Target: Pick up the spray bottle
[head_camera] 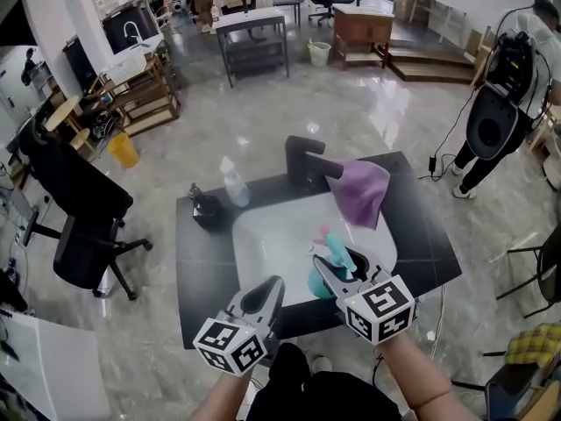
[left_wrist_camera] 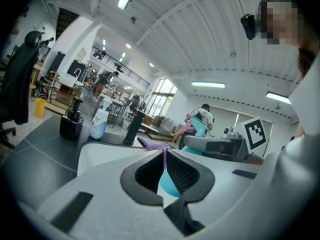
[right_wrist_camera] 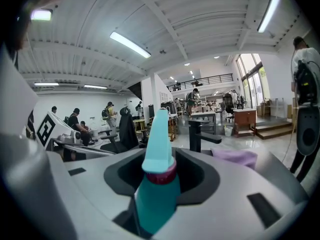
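The teal spray bottle [head_camera: 339, 256] with a red collar is held just above the front of the white sink basin [head_camera: 272, 235]. My right gripper [head_camera: 337, 275] is shut on it, the jaws clamping its body below the collar. In the right gripper view the bottle [right_wrist_camera: 159, 184] stands upright between the jaws of that gripper [right_wrist_camera: 161, 173], its nozzle pointing up. My left gripper [head_camera: 267, 293] hangs beside it over the table's front edge, its tips touching with nothing between them. Through a slit in the left gripper [left_wrist_camera: 165, 160] I see a sliver of teal bottle [left_wrist_camera: 168, 183].
The black table [head_camera: 421, 235] carries a black faucet [head_camera: 307, 160], a purple cloth [head_camera: 361, 191], a black soap dispenser [head_camera: 206, 207] and a clear pump bottle [head_camera: 233, 182]. An office chair [head_camera: 74, 209] stands at the left. A person [head_camera: 508, 86] stands at the far right.
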### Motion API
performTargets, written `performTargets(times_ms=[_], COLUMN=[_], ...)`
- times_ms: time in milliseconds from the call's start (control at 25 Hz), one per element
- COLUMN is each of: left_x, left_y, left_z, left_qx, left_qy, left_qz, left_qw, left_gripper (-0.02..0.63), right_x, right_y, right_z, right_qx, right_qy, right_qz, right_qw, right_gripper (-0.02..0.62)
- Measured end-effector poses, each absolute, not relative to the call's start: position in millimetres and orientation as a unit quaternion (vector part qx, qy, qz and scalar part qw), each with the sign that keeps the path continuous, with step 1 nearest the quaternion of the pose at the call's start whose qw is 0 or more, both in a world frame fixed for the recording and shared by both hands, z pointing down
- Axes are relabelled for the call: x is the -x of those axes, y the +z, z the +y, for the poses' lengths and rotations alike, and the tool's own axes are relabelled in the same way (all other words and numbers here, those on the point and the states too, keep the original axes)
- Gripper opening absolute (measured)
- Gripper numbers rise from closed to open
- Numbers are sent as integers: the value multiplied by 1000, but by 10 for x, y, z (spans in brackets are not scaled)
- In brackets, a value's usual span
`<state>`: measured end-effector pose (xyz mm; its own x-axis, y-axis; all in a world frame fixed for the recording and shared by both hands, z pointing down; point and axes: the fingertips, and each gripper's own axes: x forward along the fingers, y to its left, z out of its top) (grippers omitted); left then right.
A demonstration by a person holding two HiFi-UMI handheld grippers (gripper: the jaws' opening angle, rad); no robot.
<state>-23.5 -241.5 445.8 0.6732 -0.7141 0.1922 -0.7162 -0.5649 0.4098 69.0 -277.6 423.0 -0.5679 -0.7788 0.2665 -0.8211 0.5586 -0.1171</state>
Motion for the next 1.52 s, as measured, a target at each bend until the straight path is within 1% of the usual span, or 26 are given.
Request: performTargets(times_ms=[1000, 1520], left_x=[110, 133], left_y=[4329, 4426], left_z=[-1656, -1273], left_qx=[-878, -874], left_qy=[-13, 0], left_qz=[-424, -427], left_qw=[220, 230], left_gripper=[19, 20], right_x=[-938, -992], right_y=[4298, 4356], right_z=[-1812, -1423], right_qx=[-436, -440], right_qy=[118, 111], right_qz=[-885, -884], right_qw=[112, 114], right_gripper=[160, 159])
